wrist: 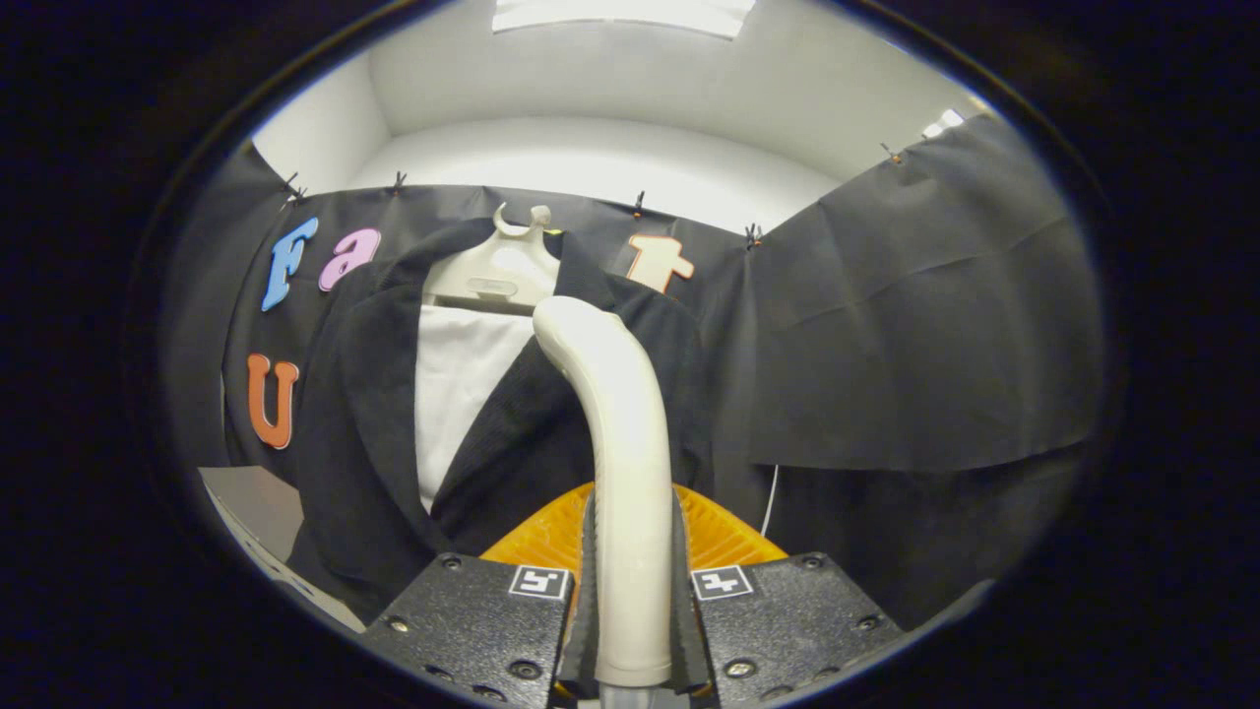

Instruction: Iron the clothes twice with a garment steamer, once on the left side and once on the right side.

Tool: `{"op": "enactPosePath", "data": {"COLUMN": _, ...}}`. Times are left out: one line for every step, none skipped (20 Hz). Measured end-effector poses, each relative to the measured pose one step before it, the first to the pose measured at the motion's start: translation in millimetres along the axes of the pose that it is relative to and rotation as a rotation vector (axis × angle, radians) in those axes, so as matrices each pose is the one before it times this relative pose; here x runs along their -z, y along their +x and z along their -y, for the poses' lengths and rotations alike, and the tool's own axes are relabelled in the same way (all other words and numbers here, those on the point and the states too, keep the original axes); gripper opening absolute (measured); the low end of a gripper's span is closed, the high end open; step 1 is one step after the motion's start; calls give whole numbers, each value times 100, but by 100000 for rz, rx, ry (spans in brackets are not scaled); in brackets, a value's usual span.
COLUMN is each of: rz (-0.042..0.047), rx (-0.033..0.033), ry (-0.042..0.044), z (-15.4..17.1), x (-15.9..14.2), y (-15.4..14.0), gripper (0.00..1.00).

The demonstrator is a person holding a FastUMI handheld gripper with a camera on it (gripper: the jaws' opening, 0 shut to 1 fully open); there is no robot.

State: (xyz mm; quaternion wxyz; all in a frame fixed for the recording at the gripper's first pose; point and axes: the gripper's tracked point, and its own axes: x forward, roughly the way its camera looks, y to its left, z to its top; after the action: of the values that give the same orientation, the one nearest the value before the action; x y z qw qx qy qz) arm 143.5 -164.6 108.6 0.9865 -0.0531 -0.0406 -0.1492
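Note:
A dark jacket [512,423] hangs on a white hanger [497,276] against the booth's black wall, open at the front over a white shirt [458,384]. My gripper [632,581] is shut on the cream handle of the garment steamer [620,423], which rises between the fingers and curves forward. The steamer's head rests against the jacket's right front panel, near the lapel and just below the collar. An orange ribbed part [724,532] of the steamer sits just beyond the fingers, partly hidden by them.
Black cloth [915,325] covers the wall to the right of the jacket, with a thin white cord [770,497] hanging beside it. A grey surface [258,507] lies low to the left of the jacket.

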Motion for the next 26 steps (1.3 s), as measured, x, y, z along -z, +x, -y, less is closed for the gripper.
{"op": "enactPosePath", "data": {"rz": -816, "rx": -269, "ry": -376, "z": -69, "x": 604, "y": -450, "gripper": 32}}
{"op": "enactPosePath", "data": {"rz": -621, "rx": -33, "ry": -31, "z": -17, "x": 507, "y": -442, "gripper": 32}}
{"op": "enactPosePath", "data": {"rz": -809, "rx": 136, "ry": -442, "z": 8, "x": 546, "y": -334, "gripper": 32}}
{"op": "enactPosePath", "data": {"rz": -793, "rx": 617, "ry": -40, "z": 159, "x": 657, "y": -264, "gripper": 32}}
{"op": "enactPosePath", "data": {"rz": -1365, "rx": 489, "ry": 102, "z": -48, "x": 694, "y": -227, "gripper": 32}}
{"op": "enactPosePath", "data": {"rz": -1999, "rx": 448, "ry": -481, "z": -205, "x": 959, "y": -301, "gripper": 32}}
{"op": "enactPosePath", "data": {"rz": -1969, "rx": -75, "ry": -966, "z": -282, "x": 939, "y": -173, "gripper": 32}}
{"op": "enactPosePath", "data": {"rz": -1180, "rx": -328, "ry": -606, "z": -237, "x": 701, "y": -317, "gripper": 32}}
{"op": "enactPosePath", "data": {"rz": -531, "rx": 297, "ry": -536, "z": -86, "x": 503, "y": -184, "gripper": 32}}
{"op": "enactPosePath", "data": {"rz": -309, "rx": 595, "ry": -502, "z": 218, "x": -20, "y": -443, "gripper": 32}}
{"op": "enactPosePath", "data": {"rz": -518, "rx": 944, "ry": -92, "z": 89, "x": 500, "y": -216, "gripper": 32}}
{"op": "enactPosePath", "data": {"rz": -1119, "rx": 915, "ry": 316, "z": 15, "x": 729, "y": -153, "gripper": 32}}
{"op": "enactPosePath", "data": {"rz": -1900, "rx": 969, "ry": -302, "z": -62, "x": 982, "y": -55, "gripper": 32}}
{"op": "enactPosePath", "data": {"rz": -1957, "rx": 702, "ry": -1066, "z": -45, "x": 1160, "y": -164, "gripper": 32}}
{"op": "enactPosePath", "data": {"rz": -1046, "rx": 822, "ry": -1146, "z": -29, "x": 936, "y": -213, "gripper": 32}}
{"op": "enactPosePath", "data": {"rz": -506, "rx": 1060, "ry": -1529, "z": 997, "x": -247, "y": -1305, "gripper": 32}}
{"op": "enactPosePath", "data": {"rz": -427, "rx": 610, "ry": -980, "z": -71, "x": 530, "y": -147, "gripper": 32}}
{"op": "enactPosePath", "data": {"rz": -657, "rx": 79, "ry": -467, "z": -45, "x": 714, "y": -382, "gripper": 32}}
{"op": "enactPosePath", "data": {"rz": -1315, "rx": -64, "ry": -400, "z": -96, "x": 777, "y": -287, "gripper": 32}}
{"op": "enactPosePath", "data": {"rz": -1611, "rx": 6, "ry": -535, "z": 7, "x": 936, "y": -331, "gripper": 32}}
{"op": "enactPosePath", "data": {"rz": -1676, "rx": 206, "ry": -831, "z": -57, "x": 854, "y": -295, "gripper": 32}}
{"op": "enactPosePath", "data": {"rz": -1362, "rx": -86, "ry": -665, "z": 25, "x": 667, "y": -342, "gripper": 32}}
{"op": "enactPosePath", "data": {"rz": -1216, "rx": -169, "ry": -644, "z": -61, "x": 694, "y": -252, "gripper": 32}}
{"op": "enactPosePath", "data": {"rz": -1687, "rx": -297, "ry": 20, "z": -52, "x": 757, "y": -331, "gripper": 32}}
{"op": "enactPosePath", "data": {"rz": -2114, "rx": -608, "ry": 1070, "z": -189, "x": 877, "y": -372, "gripper": 32}}
{"op": "enactPosePath", "data": {"rz": -1922, "rx": -800, "ry": 62, "z": -335, "x": 1008, "y": -272, "gripper": 32}}
